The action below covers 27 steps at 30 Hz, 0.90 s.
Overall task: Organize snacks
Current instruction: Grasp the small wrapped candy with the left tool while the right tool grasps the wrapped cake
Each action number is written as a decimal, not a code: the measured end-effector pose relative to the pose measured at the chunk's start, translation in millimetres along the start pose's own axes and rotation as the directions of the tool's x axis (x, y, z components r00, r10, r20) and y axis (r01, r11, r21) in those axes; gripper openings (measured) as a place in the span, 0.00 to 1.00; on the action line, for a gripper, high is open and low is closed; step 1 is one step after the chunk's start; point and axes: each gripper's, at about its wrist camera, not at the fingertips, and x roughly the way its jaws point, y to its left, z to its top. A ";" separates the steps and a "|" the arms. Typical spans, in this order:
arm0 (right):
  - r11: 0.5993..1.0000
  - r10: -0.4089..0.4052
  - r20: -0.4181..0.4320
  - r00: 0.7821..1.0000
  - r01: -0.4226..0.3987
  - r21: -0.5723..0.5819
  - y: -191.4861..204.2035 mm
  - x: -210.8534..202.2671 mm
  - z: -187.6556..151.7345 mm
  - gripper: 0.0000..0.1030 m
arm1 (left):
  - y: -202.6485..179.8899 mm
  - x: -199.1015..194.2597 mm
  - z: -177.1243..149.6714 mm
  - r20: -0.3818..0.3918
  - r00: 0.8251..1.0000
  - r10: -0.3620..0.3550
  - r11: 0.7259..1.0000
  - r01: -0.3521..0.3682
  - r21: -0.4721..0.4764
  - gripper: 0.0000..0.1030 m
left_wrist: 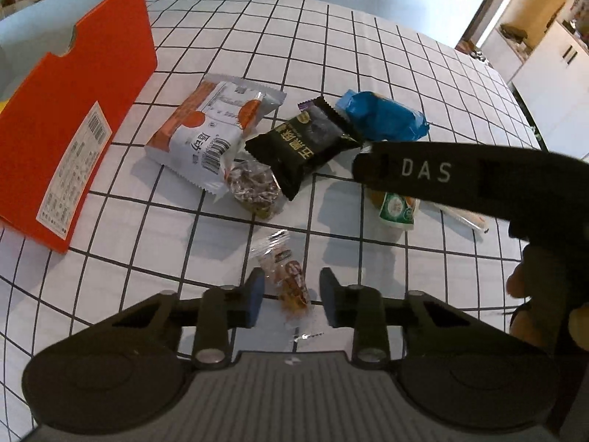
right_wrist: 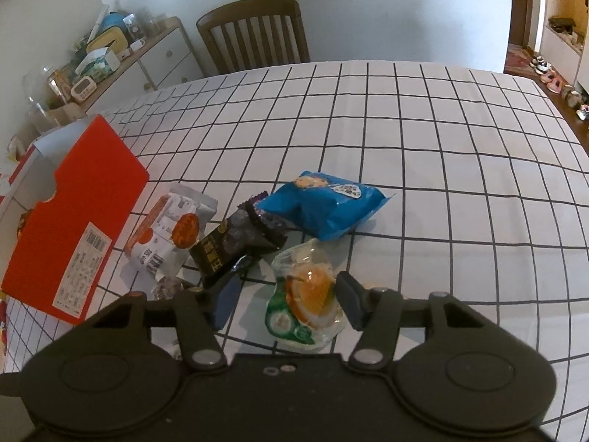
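A small clear-wrapped brown candy (left_wrist: pixel 291 287) lies on the checked tablecloth between the fingers of my left gripper (left_wrist: pixel 291 294); a gap shows on each side, so it is open. My right gripper (right_wrist: pixel 289 302) is open around a green and orange jelly cup (right_wrist: pixel 305 302); its right pad is at the wrapper's edge and its left pad stands clear. In the left wrist view, one black finger (left_wrist: pixel 405 173) of that right tool hangs over the jelly cup (left_wrist: pixel 397 210). Beyond lie a black packet (left_wrist: pixel 305 143), a blue packet (left_wrist: pixel 383 118) and a white-orange packet (left_wrist: pixel 213 129).
An open red box (right_wrist: pixel 73 221) stands at the table's left. A clear bag of dark bits (left_wrist: pixel 254 191) sits beside the black packet. A thin pale stick packet (left_wrist: pixel 464 217) lies right of the jelly cup. A wooden chair (right_wrist: pixel 254 37) is at the far edge.
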 end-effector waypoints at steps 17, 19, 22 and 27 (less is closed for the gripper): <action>0.999 0.019 0.023 1.000 -0.020 0.047 -9.4 -24.8 -15.5 0.32 | 21.9 -17.3 -1.7 0.017 0.995 -0.096 0.995 0.096 0.017 0.16; 0.999 0.027 0.035 0.999 -0.029 0.039 -7.8 -33.8 -18.4 0.32 | 24.0 -21.4 -2.6 0.022 0.994 -0.105 0.994 0.104 0.019 0.16; 0.999 0.041 0.051 0.998 -0.043 0.030 -5.3 -46.2 -22.5 0.31 | 27.4 -27.8 -4.2 0.026 0.993 -0.115 0.993 0.115 0.015 0.16; 0.996 0.069 0.071 0.995 -0.072 0.046 -3.2 -65.3 -26.8 0.01 | 32.4 -35.5 -8.7 0.032 0.992 -0.121 0.993 0.120 0.017 0.16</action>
